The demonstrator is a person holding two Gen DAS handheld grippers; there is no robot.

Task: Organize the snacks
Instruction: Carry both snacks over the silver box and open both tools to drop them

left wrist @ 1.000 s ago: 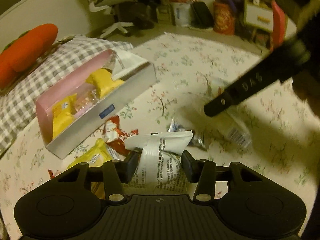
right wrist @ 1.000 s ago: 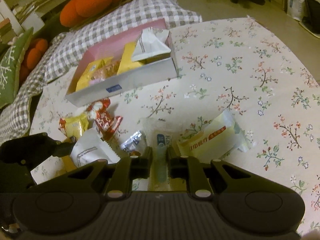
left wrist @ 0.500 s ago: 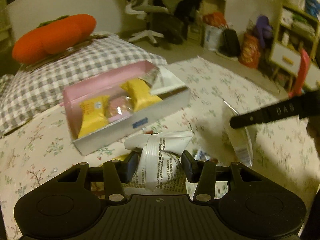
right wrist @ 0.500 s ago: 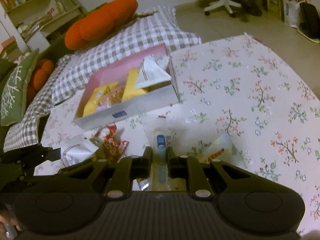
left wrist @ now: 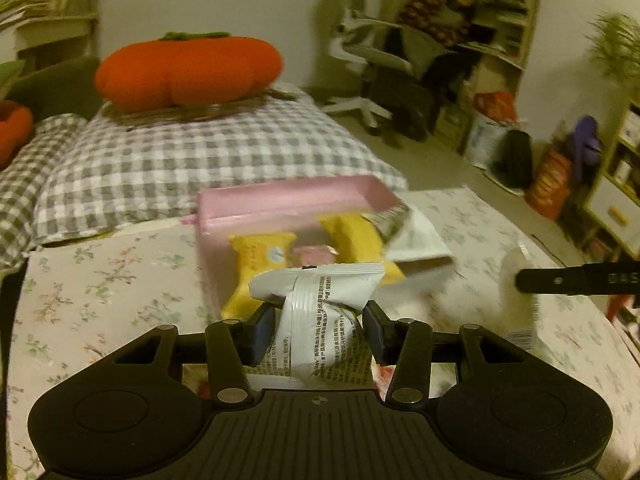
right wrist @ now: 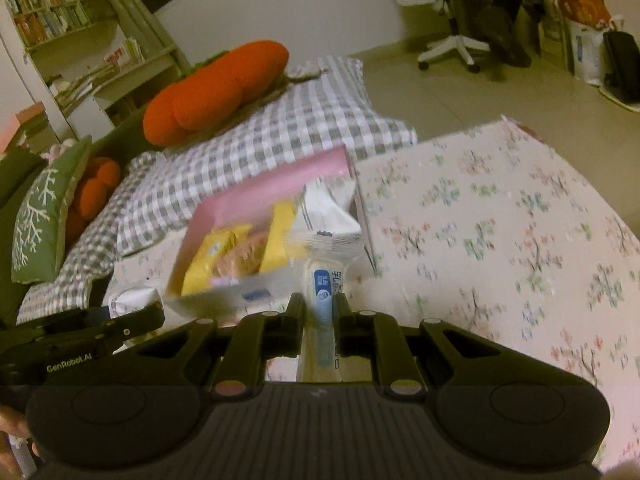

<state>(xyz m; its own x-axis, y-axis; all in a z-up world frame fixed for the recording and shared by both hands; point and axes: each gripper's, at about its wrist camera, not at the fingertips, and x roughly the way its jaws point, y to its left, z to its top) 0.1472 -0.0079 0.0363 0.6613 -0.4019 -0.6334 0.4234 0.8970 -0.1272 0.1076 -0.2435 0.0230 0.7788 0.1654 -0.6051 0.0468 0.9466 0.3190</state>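
Gripping a white packet (left wrist: 320,320), the left gripper (left wrist: 319,330) hung just short of the pink box (left wrist: 288,200) ahead; the right gripper (right wrist: 319,312) clamped a clear-wrapped snack (right wrist: 326,276), box (right wrist: 272,188) straight ahead too.

Pink-walled open cardboard snack box (left wrist: 288,200): motion-blurred in both views; near wall hidden in left wrist view behind white printed snack packet (left wrist: 320,320). Yellow wrapped snacks (right wrist: 216,256) inside box: print unreadable. Small pink-wrapped item (left wrist: 316,254) between them in box: too blurred to identify. Clear-wrapped white snack with blue label (right wrist: 324,284): lower end hidden below box, behind gripper body. Right of box, same snack a pale smear (left wrist: 518,296). Snacks on floral tablecloth (right wrist: 500,220) near box: mostly hidden behind gripper bodies.
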